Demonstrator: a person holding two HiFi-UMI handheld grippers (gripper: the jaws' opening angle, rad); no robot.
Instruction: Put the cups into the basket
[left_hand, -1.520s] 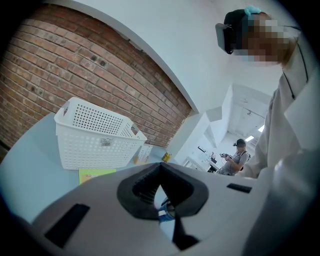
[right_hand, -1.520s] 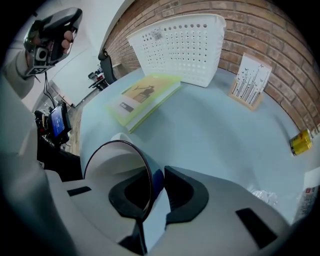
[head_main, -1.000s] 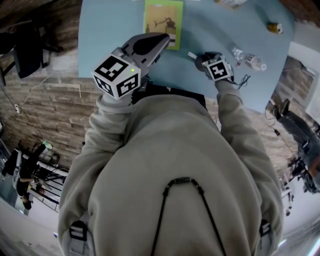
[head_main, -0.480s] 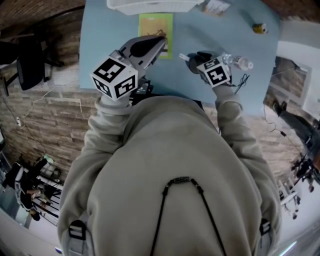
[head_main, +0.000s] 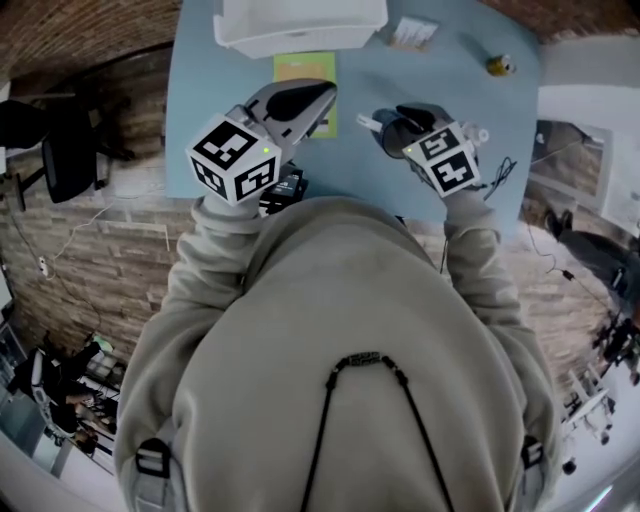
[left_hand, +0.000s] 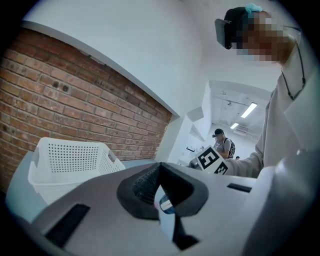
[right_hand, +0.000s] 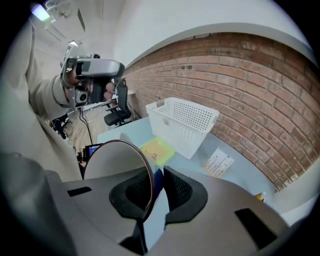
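Note:
My right gripper is shut on the wall of a cup, white inside with a thin brown rim, held up above the blue table. From above, that gripper hangs over the table's near right part. My left gripper hovers beside it, over the near left part. Its jaws meet at the tips with nothing between them. The white perforated basket stands at the table's far edge, against the brick wall; it also shows ahead of each gripper.
A yellow-green booklet lies in front of the basket, partly under my left gripper. A printed card and a small yellow thing lie at the far right. A black cable hangs at the right edge.
The basket has come into sight at the top of the head view. Both grippers sit slightly farther over the table, the right one still holding the cup.

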